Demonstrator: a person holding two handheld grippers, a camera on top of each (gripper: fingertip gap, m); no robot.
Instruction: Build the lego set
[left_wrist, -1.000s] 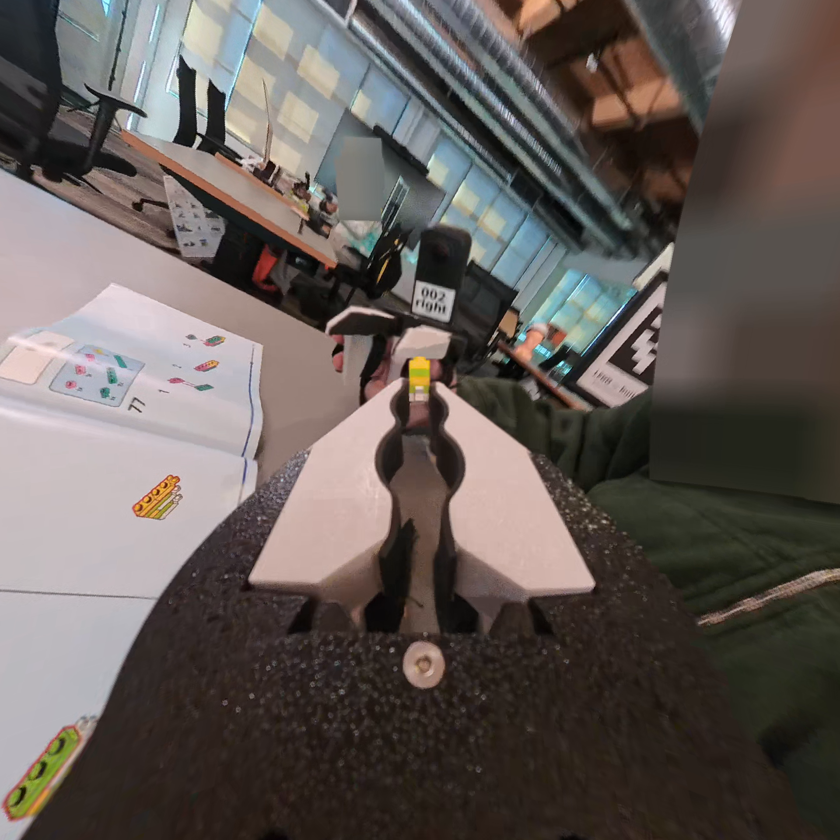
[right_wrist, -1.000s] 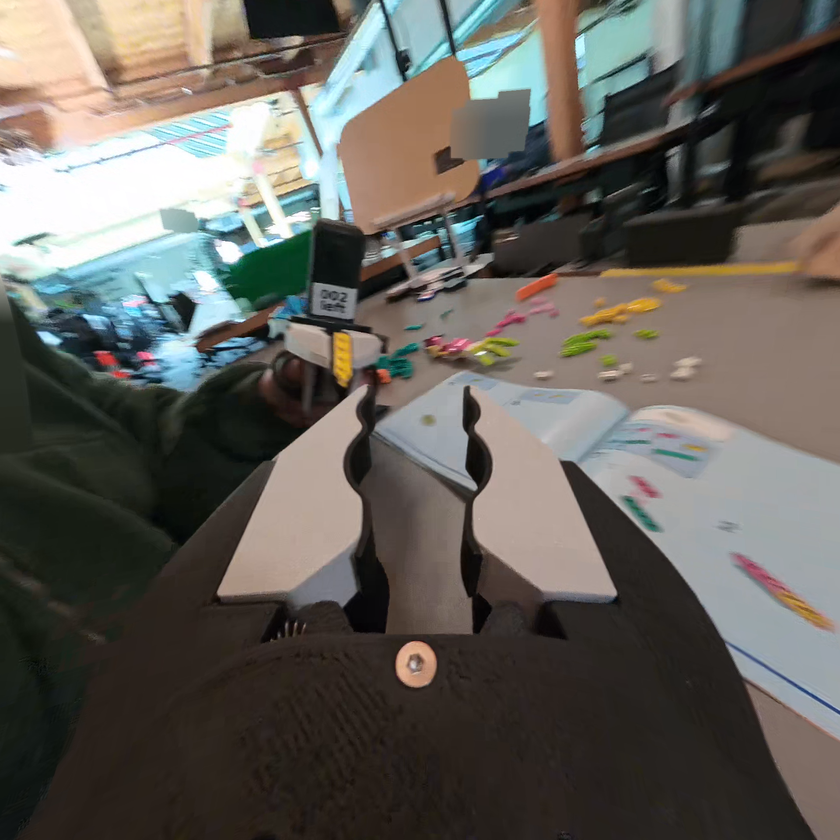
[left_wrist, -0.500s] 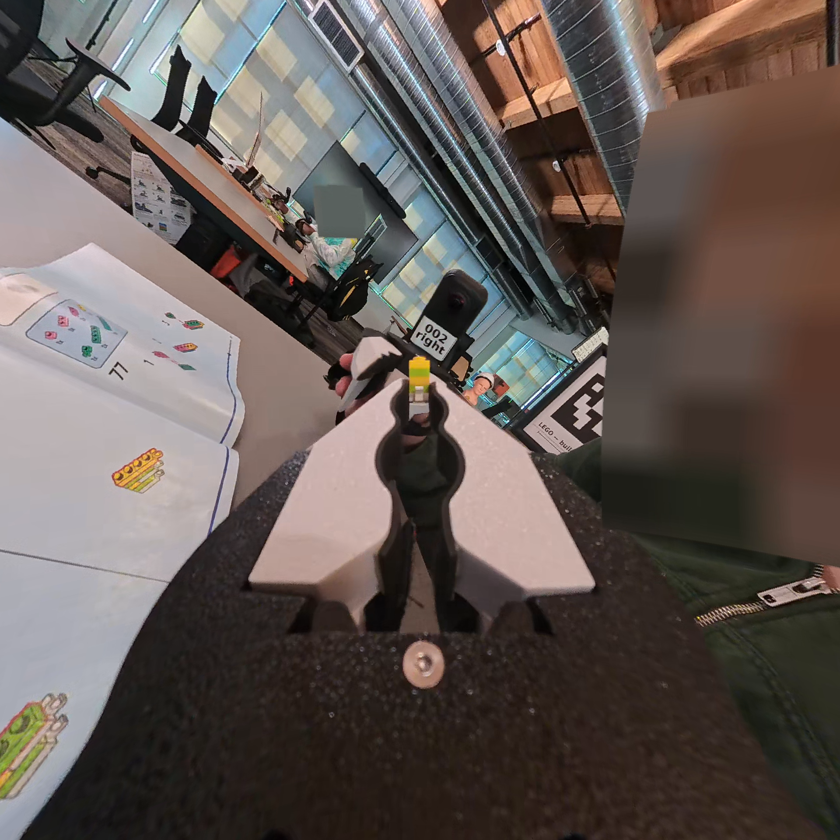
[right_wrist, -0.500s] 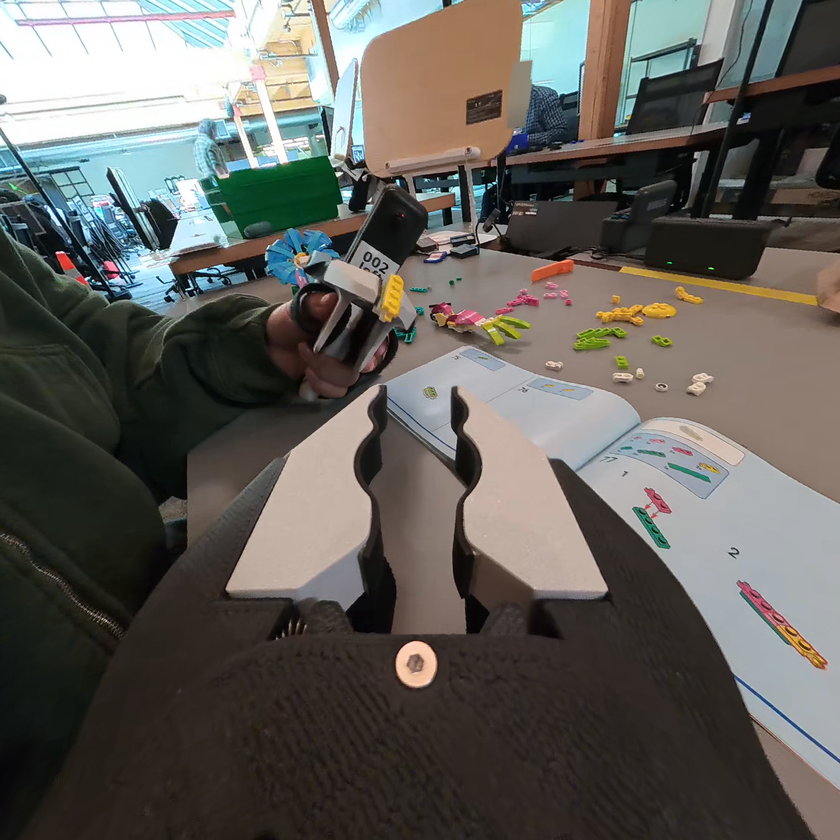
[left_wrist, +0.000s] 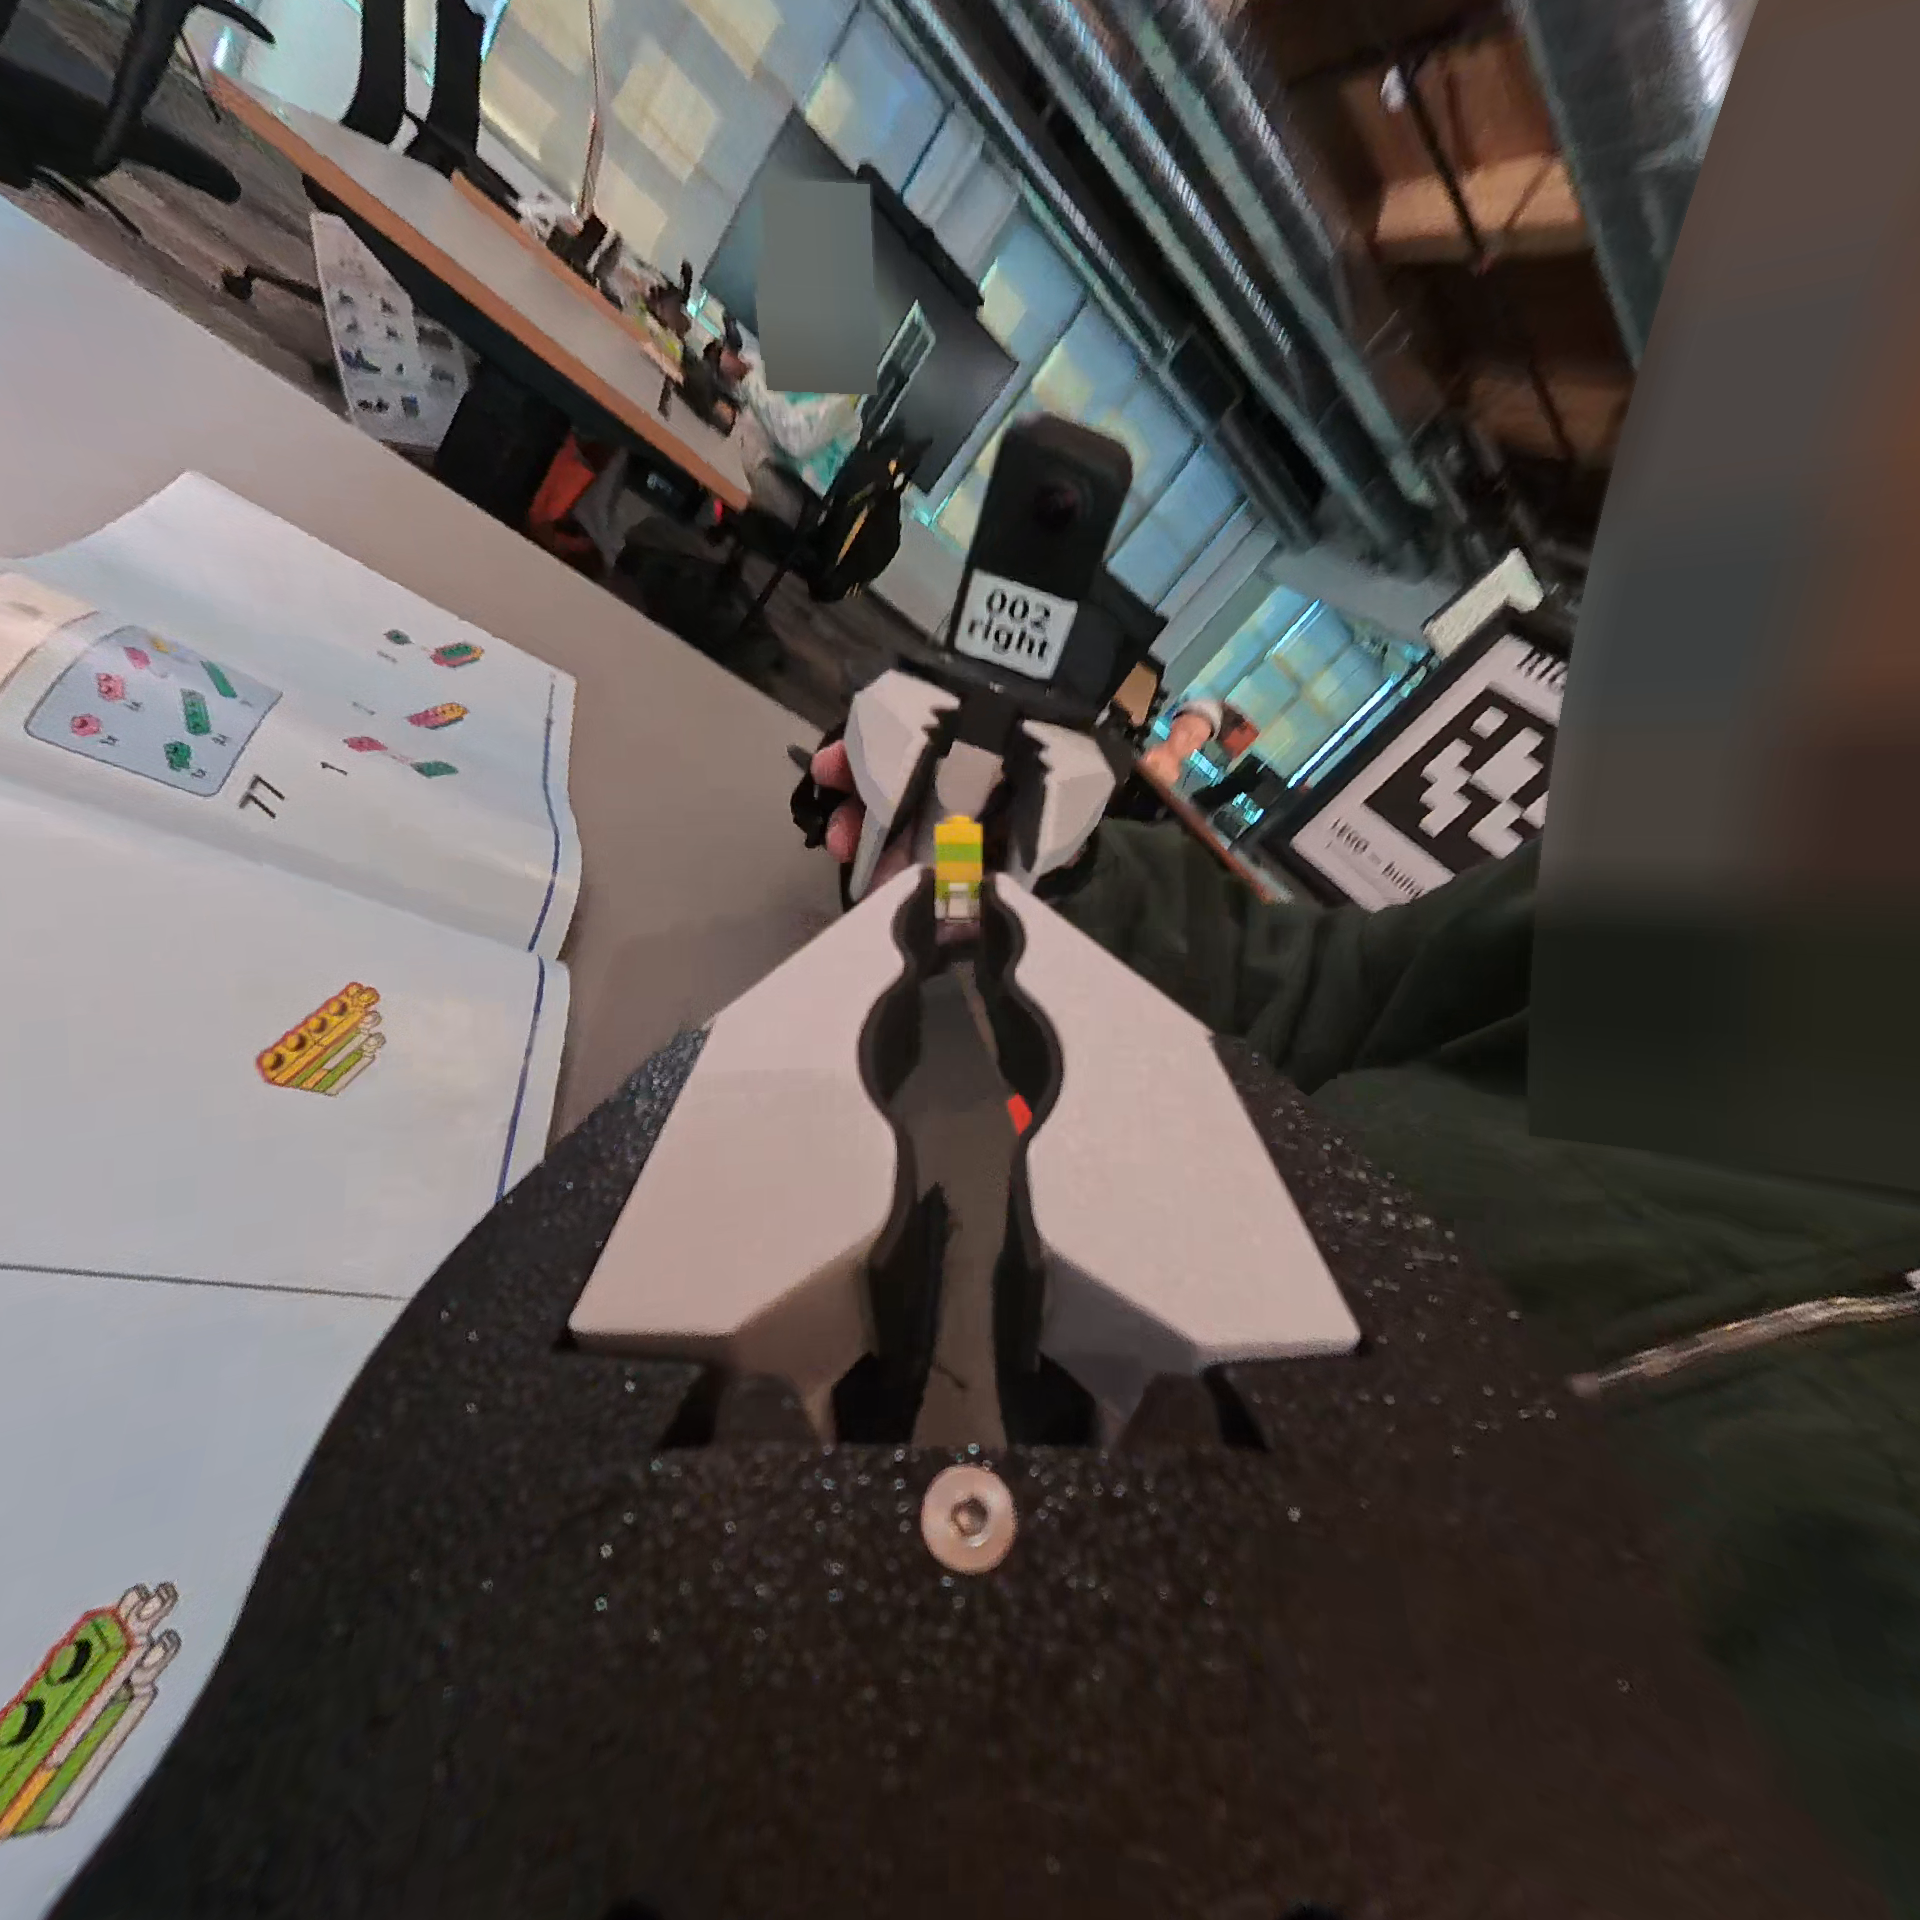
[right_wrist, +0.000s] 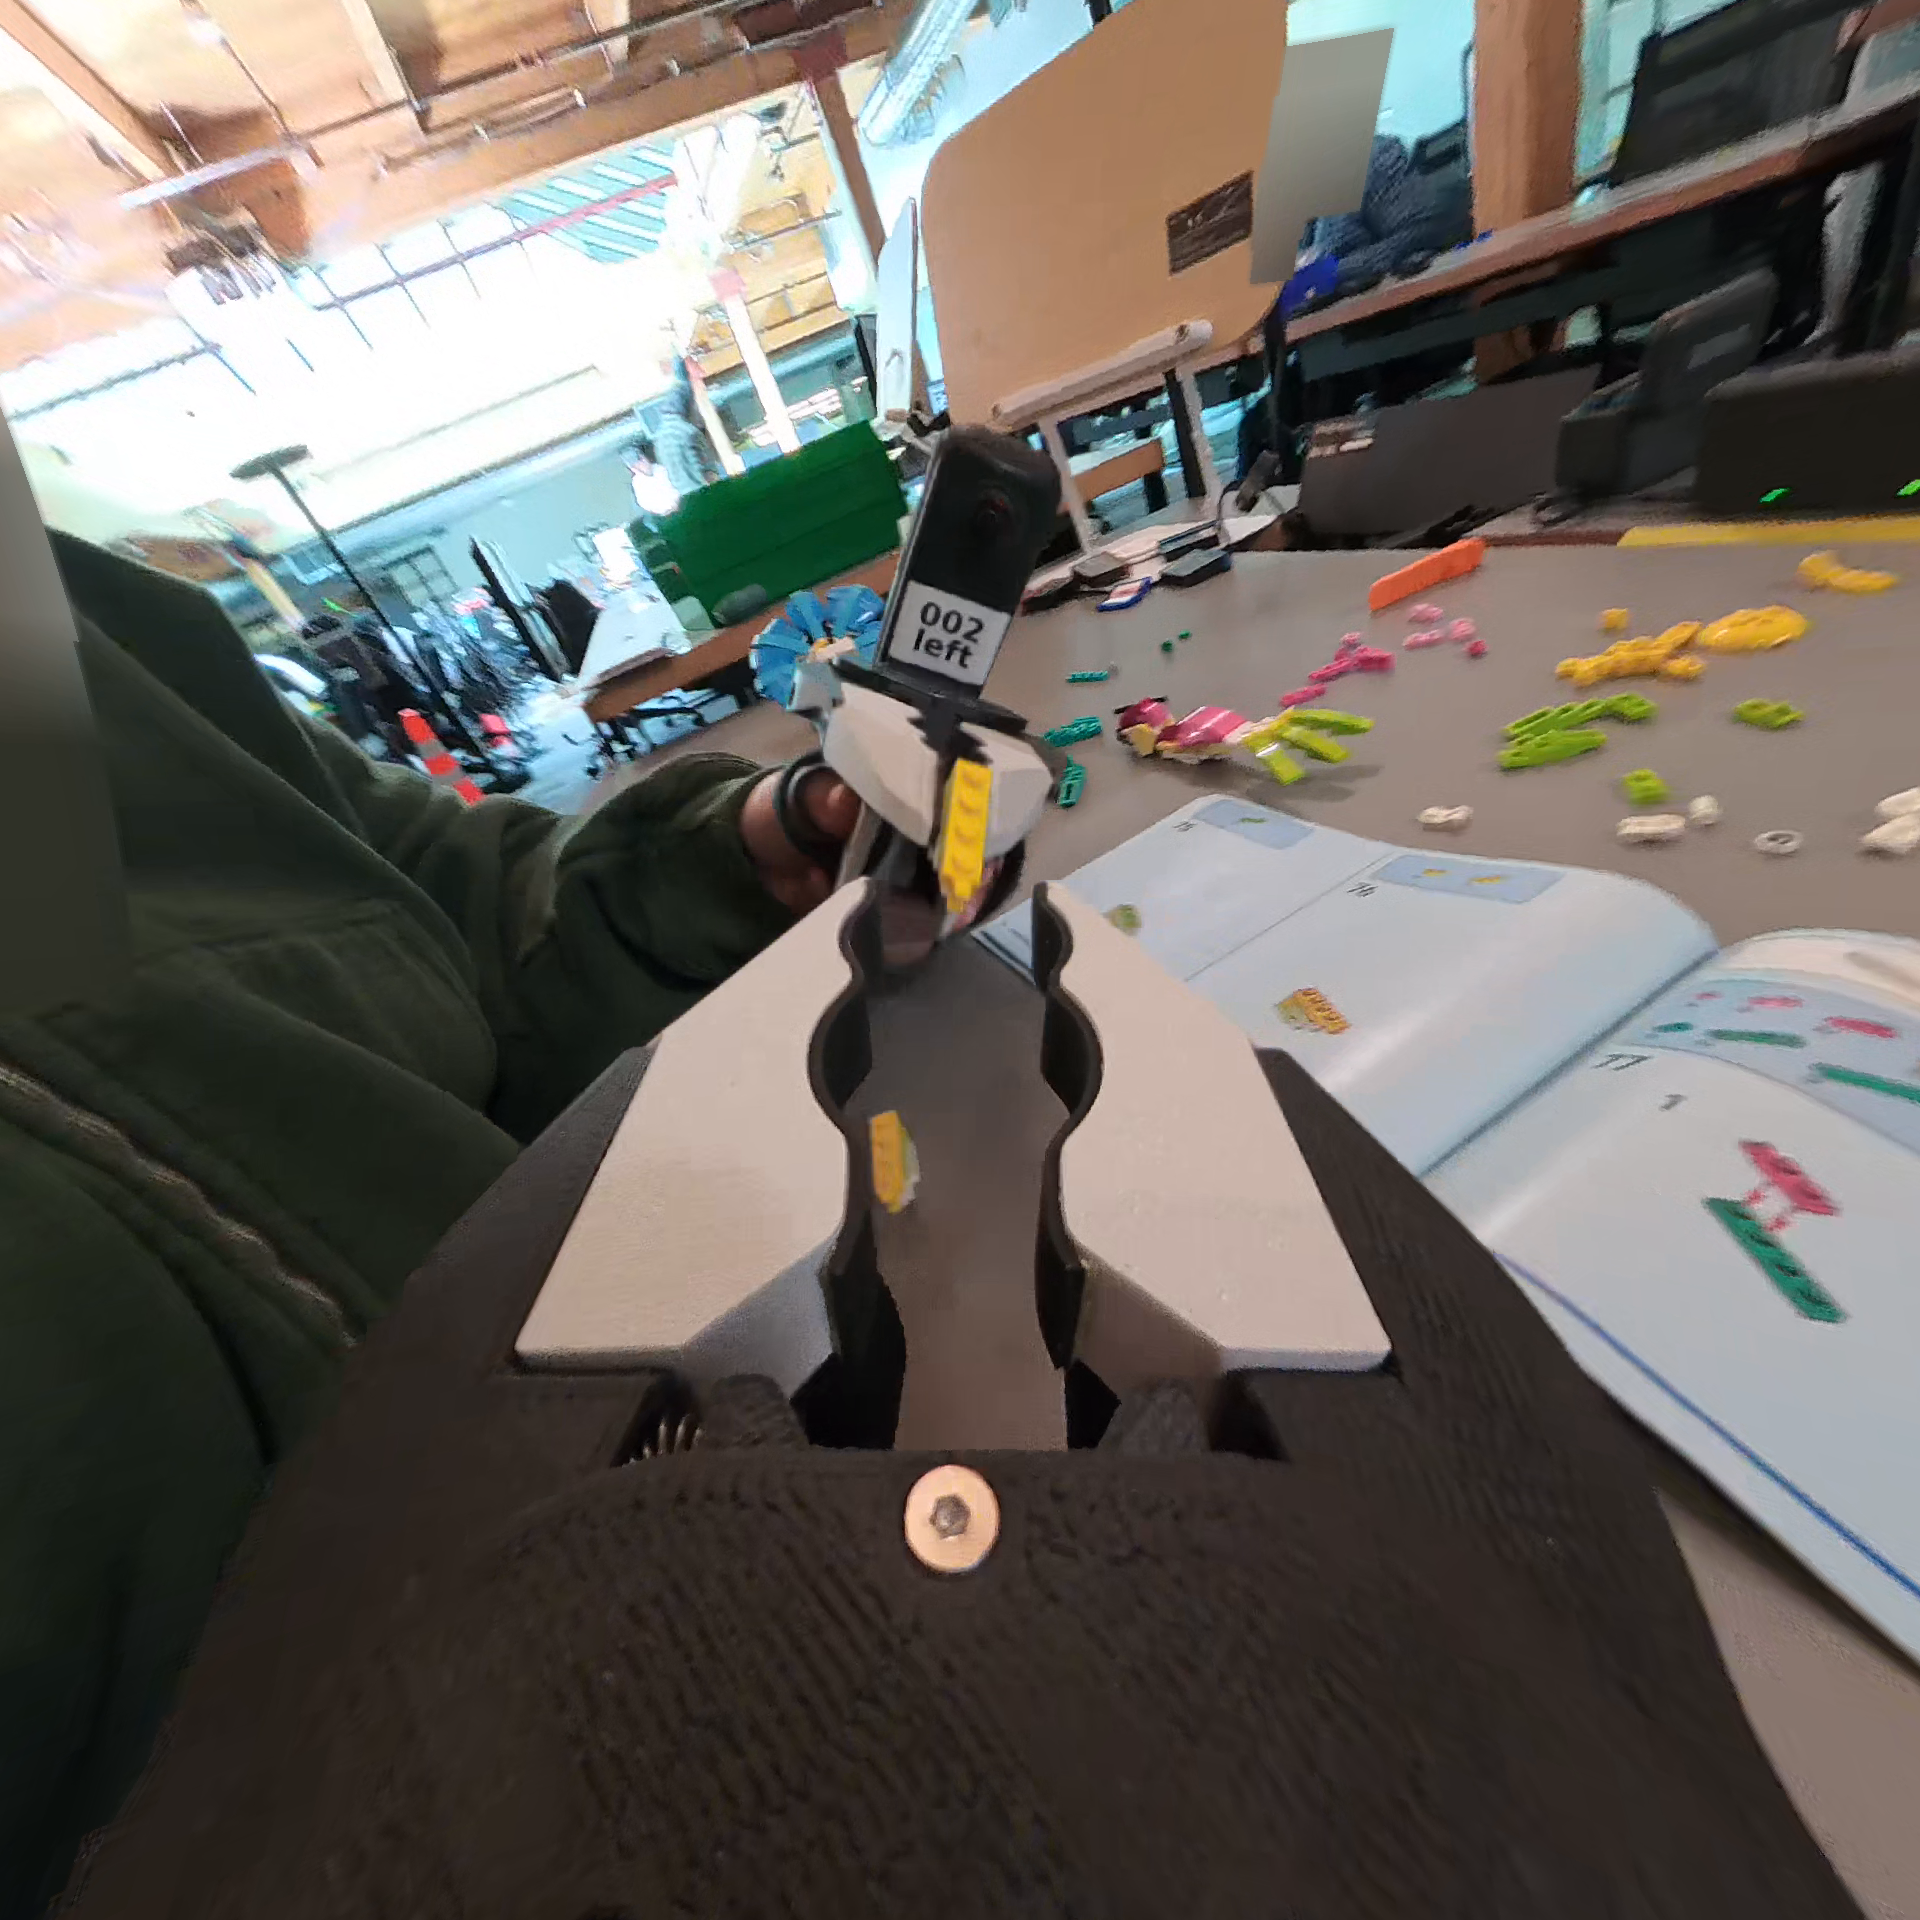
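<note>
A: Left wrist view: our left claw pinches the small brick stack by its lower end, lifted off the worktop.

B: Right wrist view: our right claw is spread, empty, facing the stack. It's light, stiff and slippery, so we'd grip its flat sides.

Each gripper, the left gripper and the right gripper, has pale grey wedge-shaped jaws with wavy black inner edges, set in a rough black body with one silver hex screw. A black camera with a white label tops each. The person wears dark green sleeves.
</note>
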